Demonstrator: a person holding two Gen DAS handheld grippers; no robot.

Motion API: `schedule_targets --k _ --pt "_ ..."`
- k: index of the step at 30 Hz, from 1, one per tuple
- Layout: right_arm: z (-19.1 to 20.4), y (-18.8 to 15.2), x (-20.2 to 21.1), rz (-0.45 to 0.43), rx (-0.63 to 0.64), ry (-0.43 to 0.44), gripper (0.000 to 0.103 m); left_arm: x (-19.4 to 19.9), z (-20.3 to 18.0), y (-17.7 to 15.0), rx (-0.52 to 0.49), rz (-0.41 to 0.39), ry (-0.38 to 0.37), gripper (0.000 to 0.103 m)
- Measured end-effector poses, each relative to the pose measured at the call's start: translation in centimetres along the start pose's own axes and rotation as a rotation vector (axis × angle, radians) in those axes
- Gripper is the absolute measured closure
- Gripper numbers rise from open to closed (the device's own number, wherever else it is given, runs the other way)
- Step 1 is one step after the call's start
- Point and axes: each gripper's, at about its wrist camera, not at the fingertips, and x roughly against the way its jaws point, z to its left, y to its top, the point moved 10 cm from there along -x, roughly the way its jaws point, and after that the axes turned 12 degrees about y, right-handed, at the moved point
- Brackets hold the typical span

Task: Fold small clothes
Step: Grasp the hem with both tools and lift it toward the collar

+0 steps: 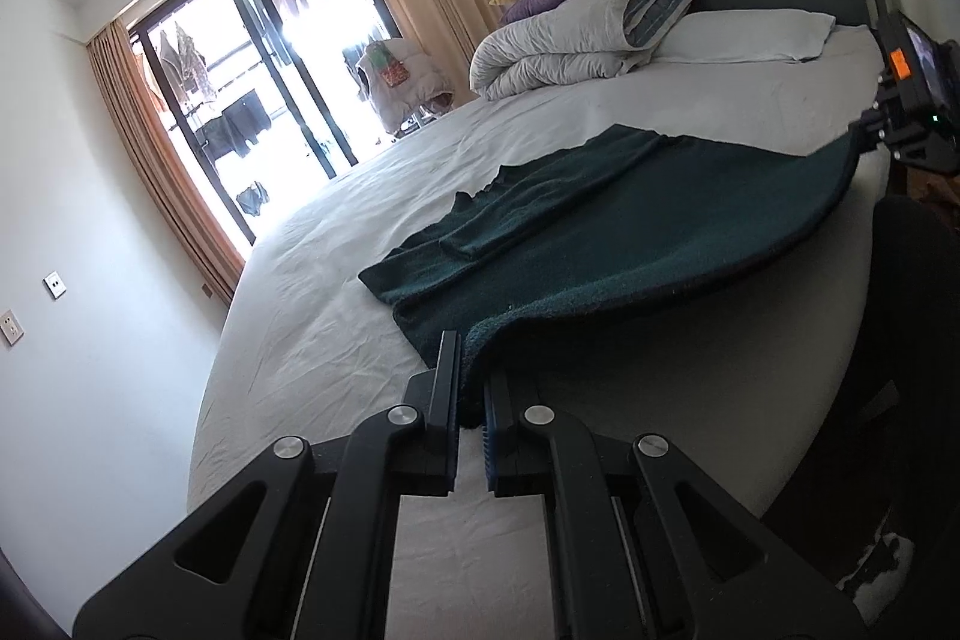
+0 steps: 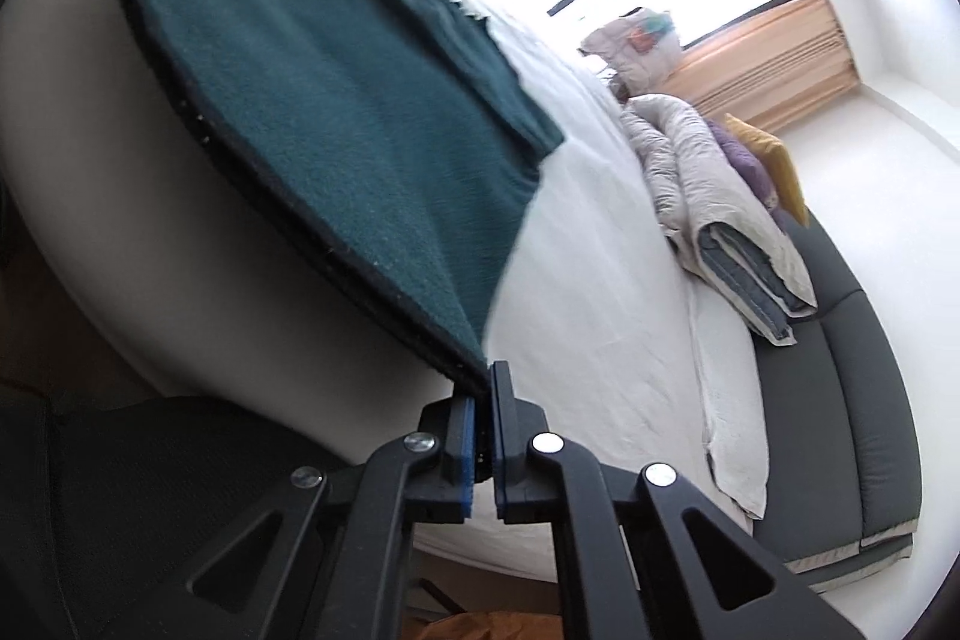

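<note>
Green sweater spread on bed, near hem lifted off edge. Left gripper pinches one hem corner, right gripper pinches other. Risk: thick knit slipping from shallow pinch, sagging middle skewing fold.

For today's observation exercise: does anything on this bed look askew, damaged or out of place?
Nothing looks damaged. The dark green garment is only half flat: its near hem is lifted between the left gripper and right gripper, while a sleeve lies folded across it.

Daylight floods through a curtained glass door beside the white-sheeted bed.
</note>
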Motion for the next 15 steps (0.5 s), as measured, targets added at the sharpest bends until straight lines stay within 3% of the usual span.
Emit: schedule_targets --k 7,15 --pt "-1.7 1.6 0.7 -0.034 -0.014 -0.001 0.099 0.6 -1.1 -2.6 -0.004 0.049 -0.017 0.098" --pt "-3.3 3.5 -0.3 -0.059 -0.001 -0.012 0.099 0.1 -0.9 -1.9 -0.010 0.045 -0.015 0.098"
